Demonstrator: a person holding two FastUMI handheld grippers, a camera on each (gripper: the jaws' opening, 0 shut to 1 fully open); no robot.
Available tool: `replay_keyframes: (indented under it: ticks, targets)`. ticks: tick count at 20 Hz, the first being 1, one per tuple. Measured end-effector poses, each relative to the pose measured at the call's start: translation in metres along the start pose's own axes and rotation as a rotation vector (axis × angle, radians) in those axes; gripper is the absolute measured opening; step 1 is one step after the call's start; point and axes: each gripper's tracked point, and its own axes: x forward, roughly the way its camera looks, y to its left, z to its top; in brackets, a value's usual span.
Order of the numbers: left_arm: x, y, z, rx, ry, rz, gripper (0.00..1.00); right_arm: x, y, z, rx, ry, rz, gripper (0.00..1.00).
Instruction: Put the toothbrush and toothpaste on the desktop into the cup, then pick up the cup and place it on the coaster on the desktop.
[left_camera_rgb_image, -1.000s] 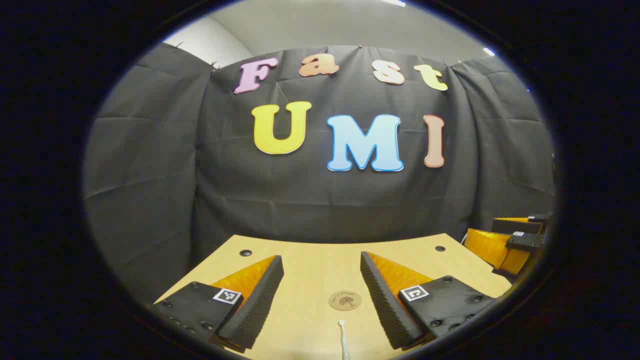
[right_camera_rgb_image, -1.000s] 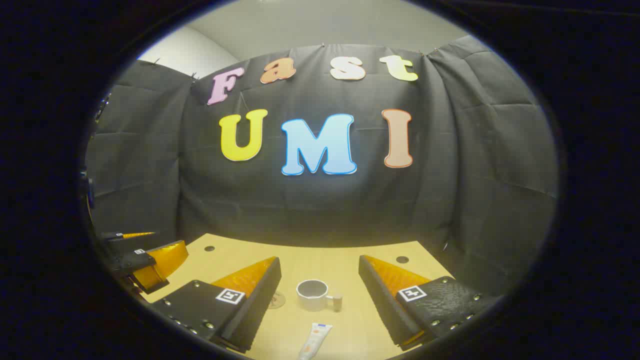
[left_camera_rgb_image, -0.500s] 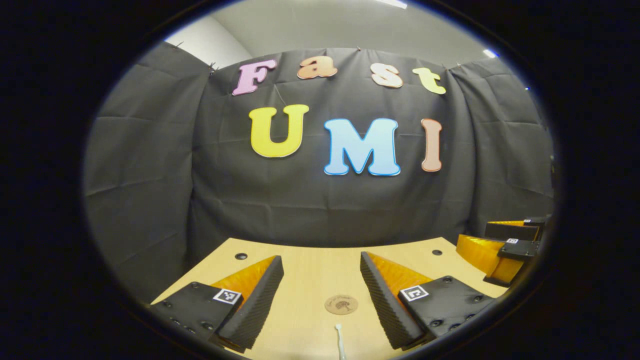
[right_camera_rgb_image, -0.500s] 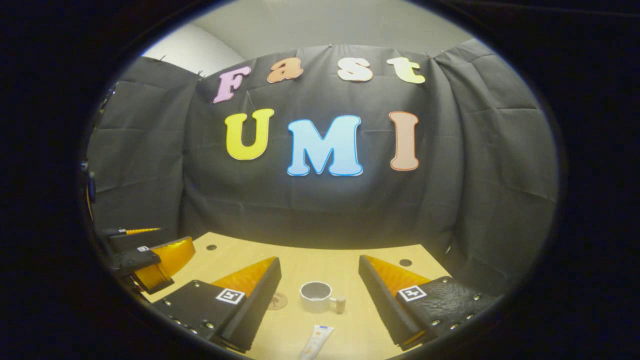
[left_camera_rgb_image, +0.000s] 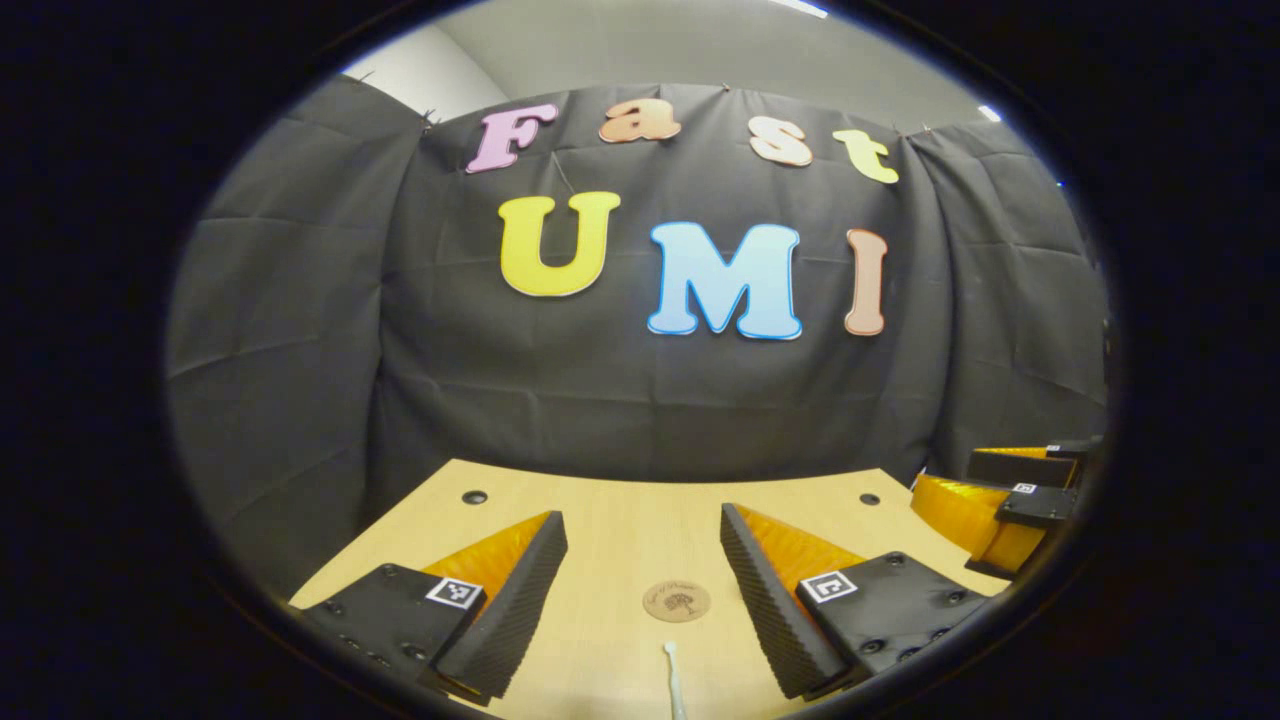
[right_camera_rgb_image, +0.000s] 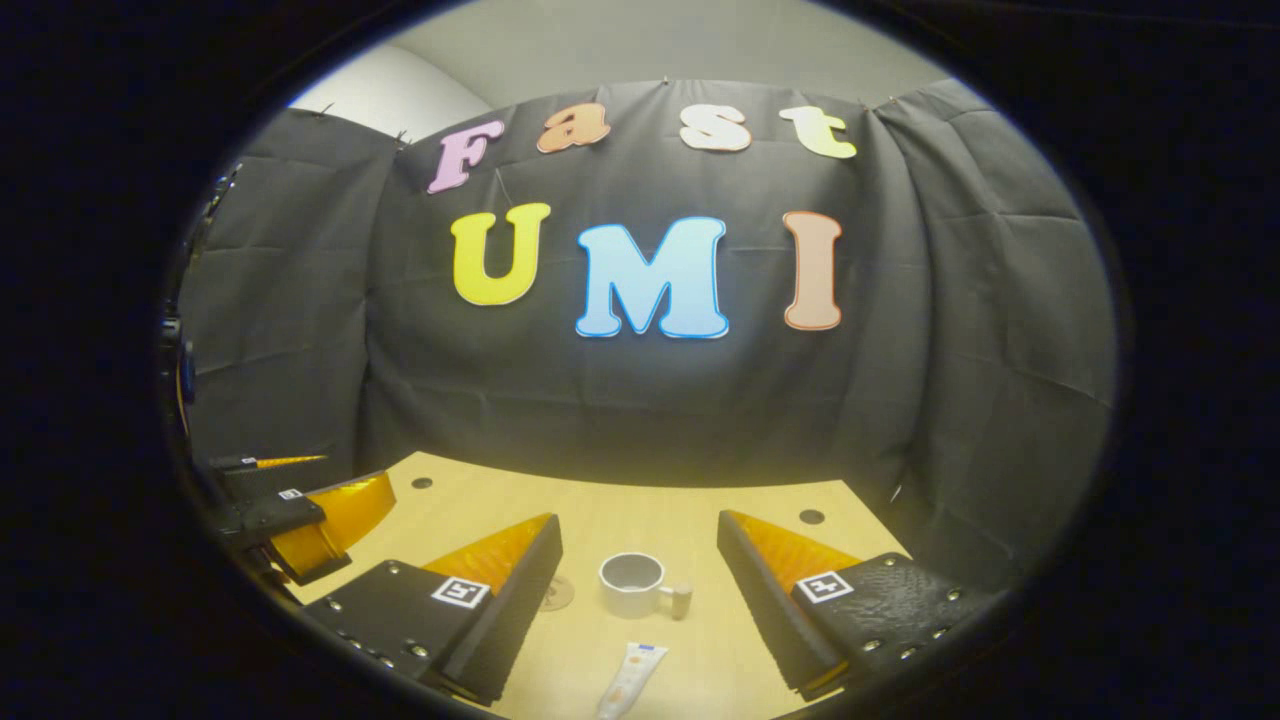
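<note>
The left gripper (left_camera_rgb_image: 640, 600) is wide open and holds nothing; the toothbrush (left_camera_rgb_image: 674, 680) lies on the desk (left_camera_rgb_image: 600, 510) just ahead, the coaster (left_camera_rgb_image: 676, 602) beyond it. The right gripper (right_camera_rgb_image: 640, 590) is equally open and empty, with the toothpaste (right_camera_rgb_image: 628, 682) below it and the cup (right_camera_rgb_image: 632, 584) farther on, empty, off the coaster. All 3 steps remain.
</note>
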Motion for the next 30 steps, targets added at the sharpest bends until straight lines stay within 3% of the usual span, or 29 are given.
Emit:
replay_keyframes:
  ticks: [5, 22, 30]
  targets:
    - [0.009, 0.003, -0.033, 0.005, 0.099, -0.004, 0.99, 0.005, 0.001, -0.024, 0.021, 0.072, 0.005, 0.96]
    - [0.042, -0.028, -0.204, -0.009, 0.555, -0.103, 1.00, 0.029, 0.002, -0.184, 0.066, 0.565, 0.005, 0.93]
    - [0.040, -0.027, -0.276, 0.001, 0.734, -0.090, 1.00, 0.030, 0.009, -0.247, 0.058, 0.753, -0.019, 0.93]
